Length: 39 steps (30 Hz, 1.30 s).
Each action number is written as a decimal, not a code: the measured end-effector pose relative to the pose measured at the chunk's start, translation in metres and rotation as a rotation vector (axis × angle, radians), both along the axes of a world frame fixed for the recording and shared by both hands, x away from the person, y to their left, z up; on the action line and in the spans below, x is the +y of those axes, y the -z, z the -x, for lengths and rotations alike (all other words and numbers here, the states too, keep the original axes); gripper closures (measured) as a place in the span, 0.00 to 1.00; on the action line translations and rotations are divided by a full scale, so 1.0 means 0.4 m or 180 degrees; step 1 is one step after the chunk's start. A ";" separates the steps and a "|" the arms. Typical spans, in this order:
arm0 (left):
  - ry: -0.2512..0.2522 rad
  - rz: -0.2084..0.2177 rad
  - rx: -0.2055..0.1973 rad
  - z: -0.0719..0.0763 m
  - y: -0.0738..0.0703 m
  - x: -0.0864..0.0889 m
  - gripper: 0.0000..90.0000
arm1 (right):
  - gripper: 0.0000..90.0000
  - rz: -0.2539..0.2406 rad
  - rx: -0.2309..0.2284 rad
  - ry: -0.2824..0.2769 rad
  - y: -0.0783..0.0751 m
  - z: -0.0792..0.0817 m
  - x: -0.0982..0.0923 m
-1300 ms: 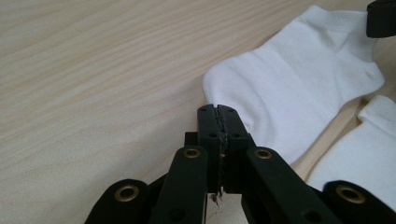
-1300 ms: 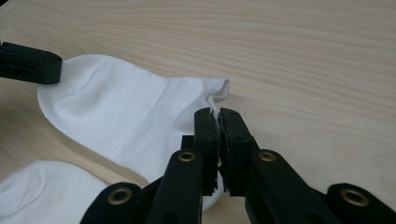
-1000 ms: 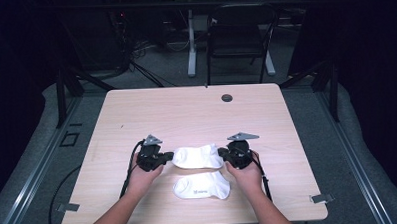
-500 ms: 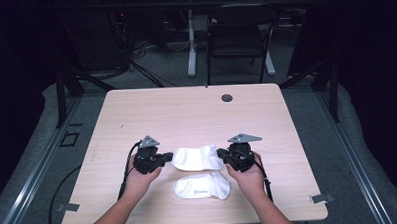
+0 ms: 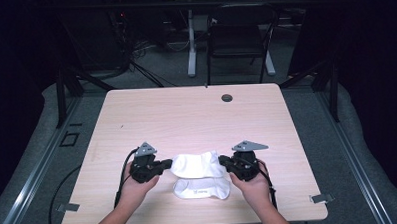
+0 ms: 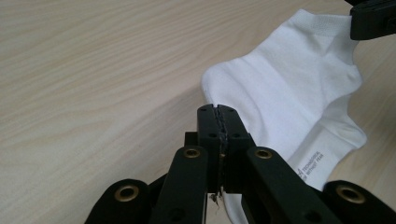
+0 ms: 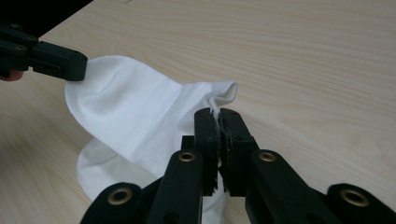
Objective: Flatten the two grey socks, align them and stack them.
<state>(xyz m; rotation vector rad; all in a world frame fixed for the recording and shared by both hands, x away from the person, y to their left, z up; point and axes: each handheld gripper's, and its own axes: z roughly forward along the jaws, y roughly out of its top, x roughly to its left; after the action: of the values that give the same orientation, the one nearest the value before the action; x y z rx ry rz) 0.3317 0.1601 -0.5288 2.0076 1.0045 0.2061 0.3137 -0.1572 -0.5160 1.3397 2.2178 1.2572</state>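
Note:
Two white ankle socks are on the light wooden table [image 5: 186, 117]. One sock [image 5: 196, 164] hangs stretched between my two grippers, just above the near part of the table. My left gripper [image 5: 169, 165] is shut on its left end and my right gripper [image 5: 222, 162] is shut on its right end. In the left gripper view the shut gripper [image 6: 218, 114] pinches the sock [image 6: 289, 79]. The right gripper [image 7: 218, 114] clamps the sock's folded edge [image 7: 130, 112]. The second sock [image 5: 201, 188], with a small printed mark, lies flat beneath and slightly nearer me, partly covered [image 6: 336, 140] [image 7: 100, 168].
A small black round grommet [image 5: 227, 98] sits near the table's far edge. Beyond the table stand a black chair [image 5: 239, 40] and a desk leg, with cables on the grey floor. Bare wood stretches across the far half of the table.
Both hands have carried the stretched sock a little toward the near edge and slightly up, so it now overlaps the lying sock. Both grips look unchanged.

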 end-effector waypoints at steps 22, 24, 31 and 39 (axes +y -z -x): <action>0.0105 0.0049 0.0076 0.096 0.027 -0.001 0.99 | 0.96 -0.0009 0.0060 -0.0043 0.018 0.094 -0.015; 0.0112 0.0050 0.0090 0.100 0.030 -0.002 0.99 | 0.96 0.0034 0.0059 -0.0056 0.022 0.099 -0.016; 0.0118 0.0005 0.0124 0.101 0.056 -0.011 0.99 | 0.96 0.0048 0.0096 0.0005 0.046 0.103 -0.023; 0.0114 -0.0028 0.0168 0.099 0.076 -0.018 0.99 | 0.96 0.0052 0.0155 0.0007 0.063 0.097 -0.026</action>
<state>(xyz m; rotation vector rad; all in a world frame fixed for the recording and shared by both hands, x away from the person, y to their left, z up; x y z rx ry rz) 0.2920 0.1529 -0.5590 2.0469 1.0015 0.1391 0.2749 -0.1677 -0.5414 1.3805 2.2537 1.2158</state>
